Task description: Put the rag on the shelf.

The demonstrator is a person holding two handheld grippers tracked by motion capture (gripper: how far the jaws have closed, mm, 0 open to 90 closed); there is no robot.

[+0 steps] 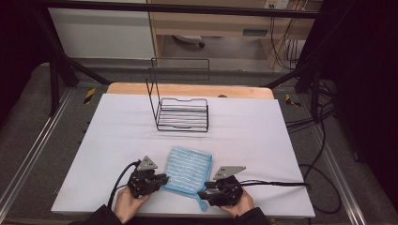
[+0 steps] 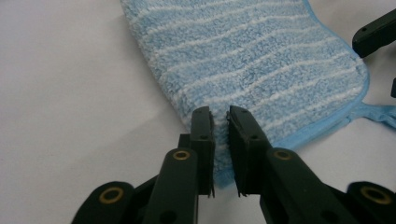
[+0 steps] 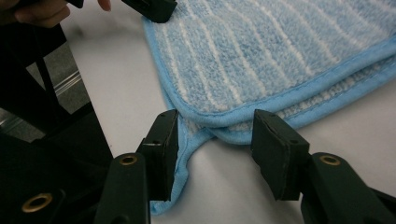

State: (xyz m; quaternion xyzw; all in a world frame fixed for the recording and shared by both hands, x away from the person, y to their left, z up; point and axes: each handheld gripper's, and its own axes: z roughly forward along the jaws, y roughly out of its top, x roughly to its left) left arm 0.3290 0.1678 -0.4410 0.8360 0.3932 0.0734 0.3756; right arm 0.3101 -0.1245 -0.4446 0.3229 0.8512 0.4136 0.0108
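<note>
While a folded blue striped cloth (image 1: 188,169) lies flat on the white table cover (image 1: 117,140) near the person's edge, it is flanked by two hand-held grippers. At the cloth's near left corner the left gripper (image 1: 162,180) is placed, and in the left gripper view its jaws are seen nearly shut, pinching the cloth's edge (image 2: 261,70) between the pads. At the near right corner the right gripper (image 1: 203,193) is held low over the table. In the right gripper view its jaws are seen standing apart, with the cloth's bound corner (image 3: 261,60) and its hanging loop (image 3: 180,163) lying between them; the loop is just beside the left-hand jaw, and nothing is clamped. Farther back, a black wire rack (image 1: 180,112) is seen, well apart from the cloth
</note>
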